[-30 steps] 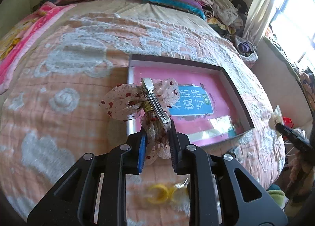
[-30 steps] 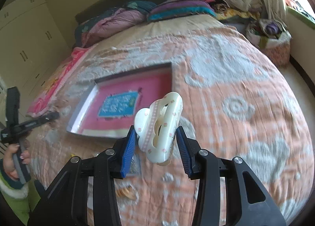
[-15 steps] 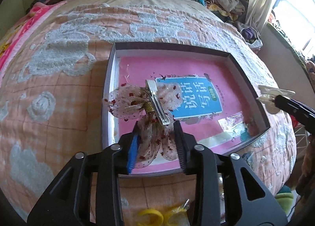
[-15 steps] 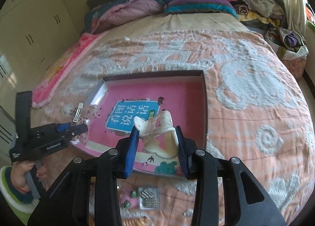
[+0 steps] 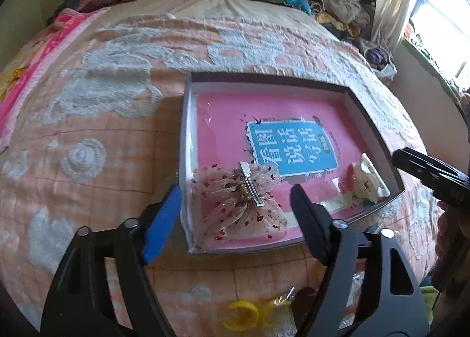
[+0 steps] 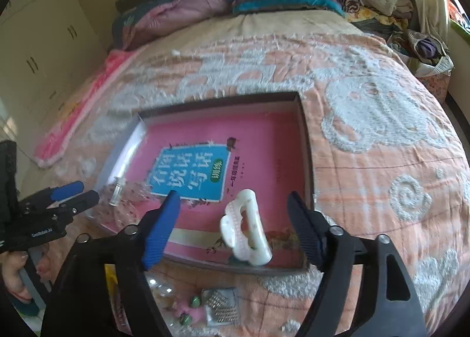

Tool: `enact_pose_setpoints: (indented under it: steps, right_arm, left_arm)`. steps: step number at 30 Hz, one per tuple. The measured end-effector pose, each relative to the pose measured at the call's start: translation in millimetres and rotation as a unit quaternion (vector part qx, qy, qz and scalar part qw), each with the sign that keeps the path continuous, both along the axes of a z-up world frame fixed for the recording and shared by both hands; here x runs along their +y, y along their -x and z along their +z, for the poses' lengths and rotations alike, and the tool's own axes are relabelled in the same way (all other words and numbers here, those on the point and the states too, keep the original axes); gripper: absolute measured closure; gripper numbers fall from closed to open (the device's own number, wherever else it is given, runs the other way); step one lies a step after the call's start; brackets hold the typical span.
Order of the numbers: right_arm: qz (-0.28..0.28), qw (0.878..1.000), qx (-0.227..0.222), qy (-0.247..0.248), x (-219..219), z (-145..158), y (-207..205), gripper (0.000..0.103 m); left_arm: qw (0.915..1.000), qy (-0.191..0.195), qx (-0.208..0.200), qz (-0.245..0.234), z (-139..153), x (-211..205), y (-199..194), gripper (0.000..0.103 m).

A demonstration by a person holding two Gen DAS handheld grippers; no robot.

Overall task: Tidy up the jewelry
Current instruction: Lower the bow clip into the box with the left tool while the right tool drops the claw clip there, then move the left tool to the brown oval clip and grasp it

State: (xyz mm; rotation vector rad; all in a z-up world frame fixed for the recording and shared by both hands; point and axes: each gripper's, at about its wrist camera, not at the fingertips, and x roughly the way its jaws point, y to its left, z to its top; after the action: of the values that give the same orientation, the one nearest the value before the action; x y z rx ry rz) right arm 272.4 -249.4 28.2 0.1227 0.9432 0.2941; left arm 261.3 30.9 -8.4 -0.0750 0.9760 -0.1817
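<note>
Left tool [image 5: 235, 204]: jaws opening wide, nothing pressed, poised above lace bow clip [image 5: 243, 204] lying in near-left corner of shallow box [image 5: 373, 113] on bed [image 5: 102, 131]. Right tool [image 6: 232, 213]: jaws opening, white claw clip [image 6: 246, 231] loose between them, resting in near-right corner. Bow: light, soft, crushable; best taken by metal bar. Claw: light, rigid, smooth, probably slippery; best taken across its body.

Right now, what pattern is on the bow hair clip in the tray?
Sheer pale-pink bow hair clip speckled with small red dots; clearest in the left wrist view.
</note>
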Motion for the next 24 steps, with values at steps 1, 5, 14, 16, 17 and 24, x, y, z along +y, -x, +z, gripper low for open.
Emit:
enact_pose_setpoints:
  steps: [1, 5, 14, 16, 17, 24]
  right_arm:
    - [-0.002, 1.0, -0.006, -0.001, -2.4, 5.7, 3.6, 0.019]
    - [-0.004, 0.999, -0.039, -0.008, -11.2, 33.9, 24.2, 0.012]
    - [0.007, 0.995, -0.095, -0.019, -23.2, 79.0, 72.9, 0.007]
    - [0.009, 0.995, -0.101, -0.022, -24.3, 84.4, 83.0, 0.007]
    - [0.01, 0.994, -0.103, -0.024, -25.0, 86.8, 88.4, 0.007]
    - [0.021, 0.992, -0.12, -0.017, -22.7, 96.7, 121.6, 0.006]
  left_arm:
    - [1.0, 0.0, -0.004, 0.004, 4.2, 1.6, 3.2, 0.023]
    - [0.9997, -0.004, -0.019, 0.01, 19.8, 4.8, 17.8, 0.01]
    - [0.9985, -0.011, -0.052, 0.014, 49.0, 6.9, 56.4, 0.009]
    - [0.9985, -0.007, -0.053, 0.013, 52.1, 6.1, 63.7, 0.009]
    - [0.9984, -0.006, -0.054, 0.013, 53.4, 5.0, 67.6, 0.009]
    - [0.9978, -0.008, -0.065, 0.003, 59.2, -5.2, 94.7, 0.009]
